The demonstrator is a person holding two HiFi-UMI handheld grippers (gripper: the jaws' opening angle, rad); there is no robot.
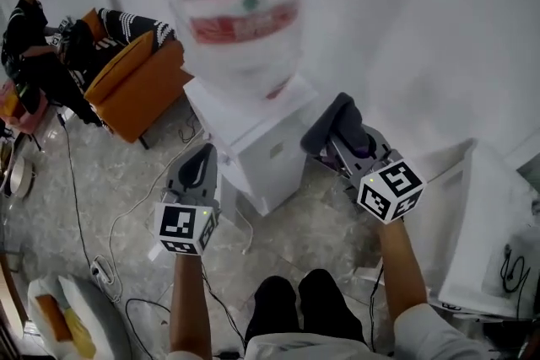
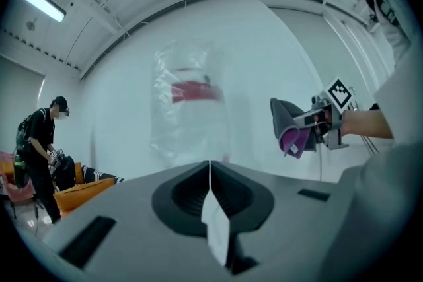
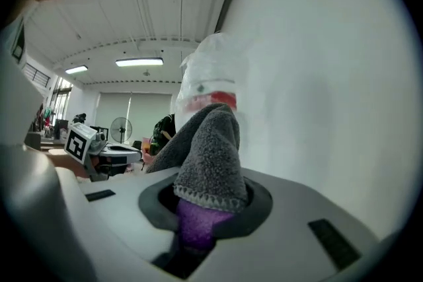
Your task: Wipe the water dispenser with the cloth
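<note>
The white water dispenser (image 1: 261, 143) stands against the wall, topped by a plastic-wrapped bottle (image 1: 236, 4) with a red label. My right gripper (image 1: 344, 139) is shut on a grey and purple cloth (image 1: 335, 120), held just right of the dispenser's body and not clearly touching it. In the right gripper view the cloth (image 3: 208, 148) bulges up between the jaws, with the bottle (image 3: 211, 86) behind it. My left gripper (image 1: 197, 169) hovers left of the dispenser's front, jaws together and holding nothing. In its own view, the left gripper (image 2: 210, 172) faces the bottle (image 2: 188, 102).
An orange sofa (image 1: 135, 84) and a person in black (image 1: 34, 38) are at the far left. Cables and a power strip (image 1: 101, 265) lie on the marble floor. A white open box (image 1: 485, 223) stands at the right. My legs (image 1: 304, 308) are below.
</note>
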